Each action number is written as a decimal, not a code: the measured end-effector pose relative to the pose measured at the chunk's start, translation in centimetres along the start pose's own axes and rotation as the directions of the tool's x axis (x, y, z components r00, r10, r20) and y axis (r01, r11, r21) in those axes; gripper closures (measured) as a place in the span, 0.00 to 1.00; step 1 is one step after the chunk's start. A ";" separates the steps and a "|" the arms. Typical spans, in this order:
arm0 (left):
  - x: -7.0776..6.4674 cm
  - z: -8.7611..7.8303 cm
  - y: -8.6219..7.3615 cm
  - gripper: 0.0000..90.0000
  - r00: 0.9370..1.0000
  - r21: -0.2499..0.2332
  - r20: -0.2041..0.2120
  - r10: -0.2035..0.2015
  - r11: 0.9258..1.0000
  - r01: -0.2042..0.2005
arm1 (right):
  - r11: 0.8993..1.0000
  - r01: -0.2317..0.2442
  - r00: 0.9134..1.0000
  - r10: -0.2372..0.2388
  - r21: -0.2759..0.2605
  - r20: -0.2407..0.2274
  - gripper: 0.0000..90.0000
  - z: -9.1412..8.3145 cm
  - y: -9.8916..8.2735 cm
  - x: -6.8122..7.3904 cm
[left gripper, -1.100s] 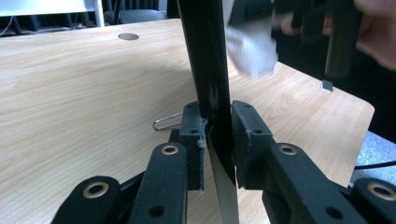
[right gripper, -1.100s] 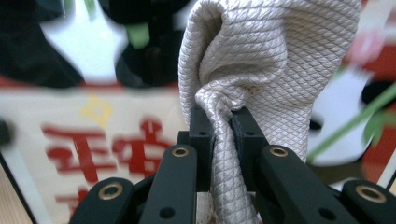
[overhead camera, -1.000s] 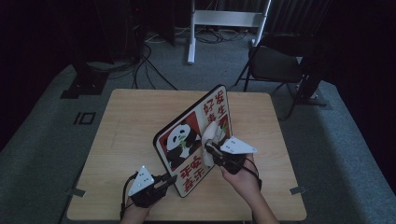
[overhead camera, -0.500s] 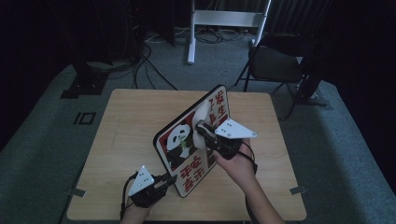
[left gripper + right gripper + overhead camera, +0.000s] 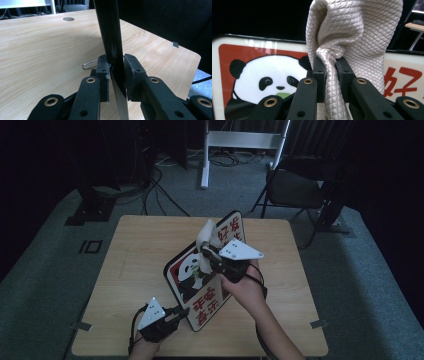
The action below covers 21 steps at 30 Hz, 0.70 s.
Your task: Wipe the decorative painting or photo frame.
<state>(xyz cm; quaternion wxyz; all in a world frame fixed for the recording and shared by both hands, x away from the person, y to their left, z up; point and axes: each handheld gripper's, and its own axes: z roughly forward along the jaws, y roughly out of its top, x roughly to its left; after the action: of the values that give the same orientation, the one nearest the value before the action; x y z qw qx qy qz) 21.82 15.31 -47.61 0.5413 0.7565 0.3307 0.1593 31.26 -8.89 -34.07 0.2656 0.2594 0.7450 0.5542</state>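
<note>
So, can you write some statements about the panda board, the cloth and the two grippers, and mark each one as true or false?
1. The left gripper is clamped on the edge of the panda board. True.
2. The board lies flat on the table. False: it stands tilted on its edge, held up by the left gripper.
3. The right gripper holds a pale quilted cloth. True.
4. The cloth is blue and lies on the floor. False: it is off-white and sits in front of the board's picture side, pinched in the right gripper.
5. The board shows a panda and red characters. True.
6. A chair stands on the table. False: the chair stands on the floor beyond it.
</note>
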 end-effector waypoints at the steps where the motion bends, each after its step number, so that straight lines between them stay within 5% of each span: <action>1: 0.0 0.0 0.0 0.85 1.000 0.003 0.001 0.004 1.000 -0.004 | 1.000 0.000 1.000 0.000 0.002 0.002 0.90 0.0 -0.1 0.0; 21: -0.1 0.1 0.0 0.84 1.000 0.003 -0.007 0.011 1.000 -0.011 | 0.997 -0.012 1.000 0.011 0.072 0.004 0.90 -0.1 -4.3 0.1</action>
<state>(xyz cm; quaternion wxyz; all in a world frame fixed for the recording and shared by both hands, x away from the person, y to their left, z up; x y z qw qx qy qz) 21.77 15.18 -47.58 0.5381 0.7586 0.3287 0.1644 30.72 -9.90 -38.17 0.2541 0.2740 0.7625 0.5281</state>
